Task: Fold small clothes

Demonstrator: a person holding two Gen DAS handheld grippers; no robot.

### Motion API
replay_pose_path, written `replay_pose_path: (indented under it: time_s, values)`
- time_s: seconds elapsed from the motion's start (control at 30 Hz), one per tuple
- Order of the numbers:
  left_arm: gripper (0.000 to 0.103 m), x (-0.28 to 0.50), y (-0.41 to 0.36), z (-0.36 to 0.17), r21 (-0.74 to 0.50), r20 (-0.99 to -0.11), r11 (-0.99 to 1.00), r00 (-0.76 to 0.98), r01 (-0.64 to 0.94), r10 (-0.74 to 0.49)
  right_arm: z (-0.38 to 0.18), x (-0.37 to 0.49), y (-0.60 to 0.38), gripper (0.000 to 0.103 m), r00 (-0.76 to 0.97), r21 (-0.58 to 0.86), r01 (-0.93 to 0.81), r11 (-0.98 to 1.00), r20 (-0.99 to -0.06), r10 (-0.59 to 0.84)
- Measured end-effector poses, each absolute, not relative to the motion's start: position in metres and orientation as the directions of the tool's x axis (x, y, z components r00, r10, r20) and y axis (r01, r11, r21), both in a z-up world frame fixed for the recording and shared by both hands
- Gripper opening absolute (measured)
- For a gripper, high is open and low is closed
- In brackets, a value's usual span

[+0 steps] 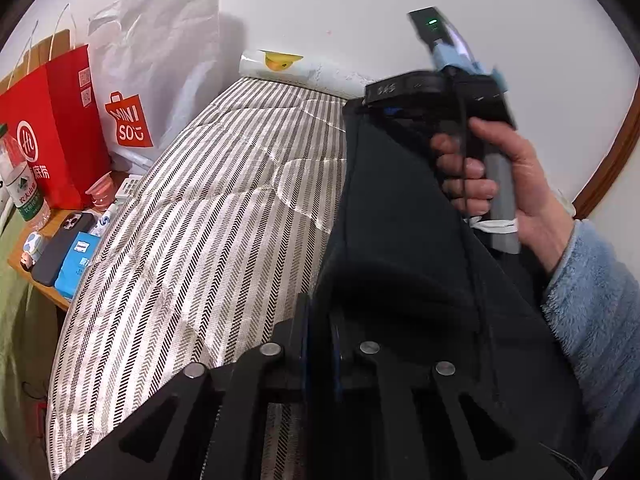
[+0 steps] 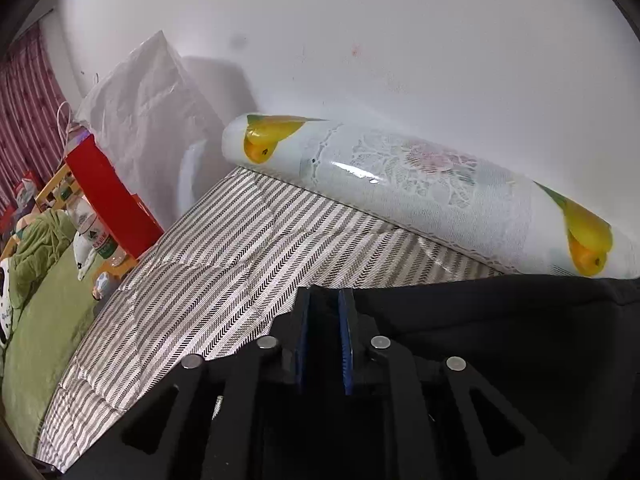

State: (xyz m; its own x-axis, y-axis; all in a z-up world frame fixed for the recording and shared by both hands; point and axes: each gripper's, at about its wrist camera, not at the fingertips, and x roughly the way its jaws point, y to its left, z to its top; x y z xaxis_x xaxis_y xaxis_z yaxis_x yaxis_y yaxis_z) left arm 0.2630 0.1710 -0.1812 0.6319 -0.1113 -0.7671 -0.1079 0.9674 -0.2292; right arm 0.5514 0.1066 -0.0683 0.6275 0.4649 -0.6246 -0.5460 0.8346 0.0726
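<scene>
While the left wrist view looks down a striped quilt (image 1: 208, 216), the left gripper (image 1: 320, 320) sits at the bottom edge with its blue-padded jaws nearly together, pinching an edge of a dark garment (image 1: 396, 240). That garment hangs taut from here up to the right gripper (image 1: 360, 106), which a hand (image 1: 500, 184) in a fluffy blue sleeve (image 1: 596, 320) holds further up the bed; cloth seems to run into its jaws, though blur hides the pads. Beside the bed, a wooden stand (image 1: 48, 292) carries two bags: a red bag (image 1: 52, 120) with white handles and a white bag (image 1: 160, 80) with a red logo. Their mouths face away, so I cannot tell what is inside either. In front of them are a water bottle (image 1: 24, 188), a phone (image 1: 60, 248) lying face down and a blue pack (image 1: 78, 260).

From the right wrist view, the right gripper (image 2: 325, 312) shows its jaws close together with dark cloth between the blue pads, so it is pinching the garment (image 2: 500, 320), which spreads to the right over the quilt (image 2: 224, 248). Behind it a patterned roll (image 2: 420, 184) with yellow flowers lies along the wall. To the left stand the white bag (image 2: 148, 112) and the red bag (image 2: 108, 192), contents again unseen, with the bottle (image 2: 98, 236) beside a green blanket (image 2: 44, 312).
</scene>
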Motion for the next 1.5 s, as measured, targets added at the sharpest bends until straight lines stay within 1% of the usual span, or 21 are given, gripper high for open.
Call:
replay_pose_path:
  time_s: [0.03,0.07,0.1,0.13,0.2,0.3,0.37,0.43,0.6,0.67,0.7,0.73,0.8,0.83,0.93,1.03,1.1,1.17,1.23,1.4,1.5]
  values:
    - [0.019,0.262,0.171,-0.179,-0.216,-0.771,0.969,0.629,-0.116,-0.097,-0.065,0.548,0.102,0.024,0.626,0.090,-0.542,0.835,-0.620,0.473]
    - [0.026,0.260,0.170,-0.177,-0.210,-0.774,0.970,0.627,-0.121,-0.089,-0.059,0.543,0.094,0.027,0.626,0.115,-0.536,0.836,-0.610,0.485]
    - [0.028,0.259,0.170,-0.176,-0.207,-0.774,0.971,0.627,-0.124,-0.085,-0.053,0.537,0.084,0.034,0.634,0.129,-0.524,0.842,-0.601,0.487]
    - [0.032,0.255,0.169,-0.172,-0.208,-0.773,0.970,0.629,-0.126,-0.084,-0.046,0.527,0.072,0.039,0.653,0.135,-0.499,0.856,-0.590,0.474]
    - [0.037,0.248,0.167,-0.166,-0.213,-0.767,0.970,0.636,-0.120,-0.090,-0.034,0.506,0.049,0.042,0.689,0.131,-0.463,0.877,-0.569,0.449]
    - [0.057,0.231,0.157,-0.153,-0.228,-0.743,0.969,0.661,-0.097,-0.109,-0.025,0.462,0.004,0.043,0.747,0.073,-0.382,0.921,-0.562,0.355]
    - [0.058,0.223,0.149,-0.148,-0.230,-0.734,0.970,0.668,-0.079,-0.120,-0.027,0.428,-0.037,0.044,0.786,0.032,-0.318,0.947,-0.551,0.282]
    - [0.058,0.215,0.139,-0.143,-0.236,-0.731,0.970,0.670,-0.067,-0.131,-0.035,0.396,-0.076,0.047,0.811,0.001,-0.274,0.962,-0.537,0.231]
    - [0.058,0.202,0.120,-0.137,-0.255,-0.730,0.965,0.666,-0.056,-0.154,-0.074,0.337,-0.161,0.047,0.819,-0.099,-0.112,0.989,-0.573,0.035]
    - [0.058,0.198,0.112,-0.134,-0.257,-0.734,0.965,0.660,-0.052,-0.159,-0.088,0.321,-0.188,0.047,0.827,-0.149,-0.043,0.988,-0.560,-0.048]
    - [0.058,0.196,0.108,-0.133,-0.252,-0.737,0.966,0.658,-0.052,-0.157,-0.095,0.315,-0.199,0.045,0.826,-0.175,-0.008,0.984,-0.556,-0.093]
    - [0.058,0.195,0.106,-0.133,-0.248,-0.740,0.967,0.655,-0.054,-0.153,-0.100,0.312,-0.208,0.037,0.823,-0.194,0.023,0.981,-0.553,-0.129]
    - [0.058,0.191,0.104,-0.130,-0.242,-0.744,0.968,0.652,-0.061,-0.145,-0.116,0.308,-0.233,0.028,0.799,-0.234,0.104,0.967,-0.559,-0.222]
    - [0.058,0.189,0.103,-0.128,-0.241,-0.744,0.968,0.653,-0.064,-0.142,-0.123,0.306,-0.247,0.028,0.782,-0.234,0.134,0.963,-0.572,-0.248]
    - [0.058,0.186,0.101,-0.124,-0.235,-0.745,0.969,0.654,-0.070,-0.133,-0.134,0.297,-0.274,0.028,0.771,-0.169,0.147,0.975,-0.598,-0.219]
    - [0.058,0.184,0.097,-0.121,-0.225,-0.747,0.972,0.653,-0.069,-0.126,-0.127,0.288,-0.287,0.029,0.775,-0.151,0.163,0.975,-0.591,-0.222]
    - [0.058,0.183,0.094,-0.121,-0.218,-0.749,0.974,0.651,-0.066,-0.124,-0.118,0.277,-0.289,0.029,0.803,-0.113,0.159,0.981,-0.563,-0.195]
    - [0.058,0.183,0.091,-0.121,-0.216,-0.753,0.974,0.647,-0.064,-0.124,-0.118,0.274,-0.288,0.029,0.800,-0.109,0.144,0.983,-0.572,-0.181]
    - [0.058,0.181,0.088,-0.121,-0.218,-0.754,0.974,0.645,-0.063,-0.127,-0.133,0.280,-0.287,0.028,0.762,-0.124,0.155,0.980,-0.616,-0.199]
    - [0.058,0.179,0.079,-0.118,-0.211,-0.755,0.976,0.643,-0.049,-0.131,-0.128,0.269,-0.297,0.028,0.762,-0.061,0.175,0.983,-0.623,-0.174]
    - [0.058,0.180,0.071,-0.114,-0.218,-0.749,0.975,0.646,-0.032,-0.146,-0.124,0.248,-0.304,0.028,0.769,-0.061,0.174,0.983,-0.615,-0.175]
